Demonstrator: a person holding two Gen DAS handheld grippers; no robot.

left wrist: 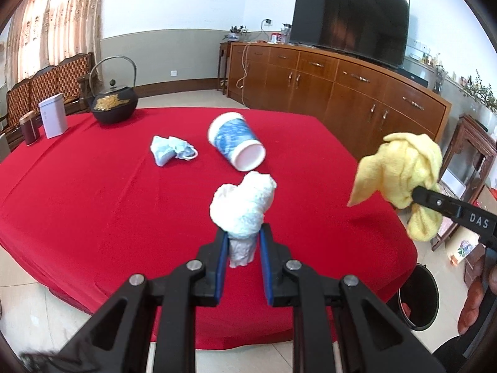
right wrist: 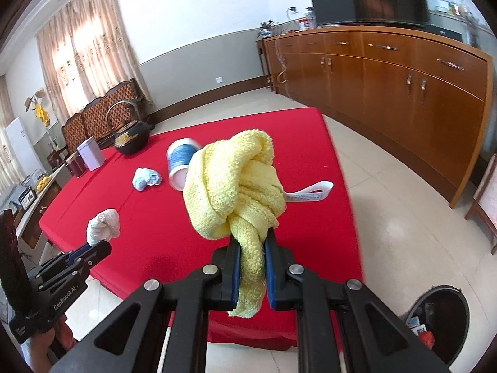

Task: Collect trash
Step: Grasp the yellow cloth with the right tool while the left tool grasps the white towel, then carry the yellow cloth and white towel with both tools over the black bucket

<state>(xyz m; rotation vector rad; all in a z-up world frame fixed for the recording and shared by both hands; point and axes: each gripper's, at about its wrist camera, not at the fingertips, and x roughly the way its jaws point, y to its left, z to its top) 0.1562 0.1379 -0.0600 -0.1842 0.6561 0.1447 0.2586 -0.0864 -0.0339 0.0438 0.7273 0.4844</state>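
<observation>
Two items pinched, both lifted off counter [left wrist: 93, 192]: crumpled white tissue wad [left wrist: 243, 205] clamped between left gripper [left wrist: 241, 245] jaws, bulk sticking out past fingertips; knotted yellow cloth [right wrist: 236, 186] clamped between right gripper [right wrist: 252, 255] jaws, tail hanging down through them, white label tag [right wrist: 310, 193] poking out right side. Beyond left jaws on red-covered counter: blue-white paper cup [left wrist: 237, 144] lying on its side, crumpled blue face mask [left wrist: 170, 150] just left of it. Further back left: black kettle [left wrist: 113, 105], white tin [left wrist: 53, 118], dark jar [left wrist: 28, 127]. Below right of right jaws, on floor: black trash bin [right wrist: 441, 317], some contents inside.
</observation>
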